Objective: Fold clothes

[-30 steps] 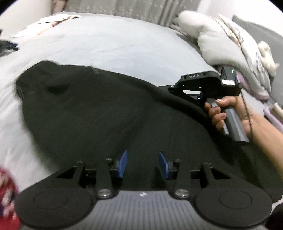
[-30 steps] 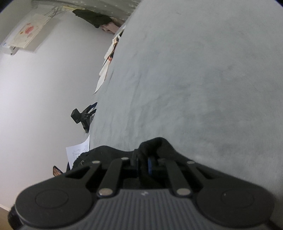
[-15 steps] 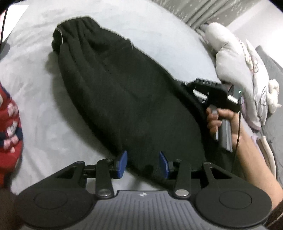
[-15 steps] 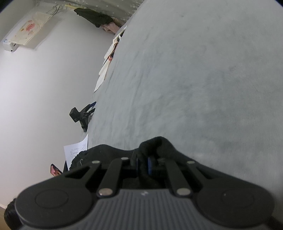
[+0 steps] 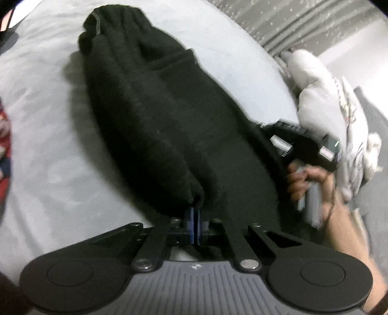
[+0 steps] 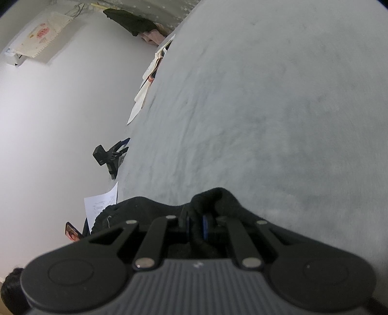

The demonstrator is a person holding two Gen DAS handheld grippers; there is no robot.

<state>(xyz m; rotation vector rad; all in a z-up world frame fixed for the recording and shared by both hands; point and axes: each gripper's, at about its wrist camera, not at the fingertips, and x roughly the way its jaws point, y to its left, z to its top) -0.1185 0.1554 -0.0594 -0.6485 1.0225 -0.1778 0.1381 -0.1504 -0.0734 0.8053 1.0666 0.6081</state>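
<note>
A black garment point(image 5: 157, 116) lies lengthwise on the grey bedsheet point(image 5: 38, 174), stretching away from me to the upper left. My left gripper point(image 5: 195, 224) sits at its near edge, its jaws closing with the blue pads pinched on a bunched fold of the black cloth. To the right, a hand point(image 5: 308, 179) holds the other gripper's black body at the garment's right edge. In the right wrist view, my right gripper point(image 6: 196, 226) is shut on a hump of the same black garment point(image 6: 215, 201), with the grey sheet point(image 6: 266, 109) beyond it.
A red patterned cloth point(image 5: 4, 145) lies at the left edge. A pale plush pillow point(image 5: 320, 101) and a grey curtain point(image 5: 303, 21) are at the right. Along the bed's far edge are a black gadget point(image 6: 109, 157), papers point(image 6: 99, 206) and a white wall point(image 6: 48, 121).
My left gripper came down and rolled over the garment's near edge, then its open jaws shut on the cloth. The right gripper kept still, holding its fold.
</note>
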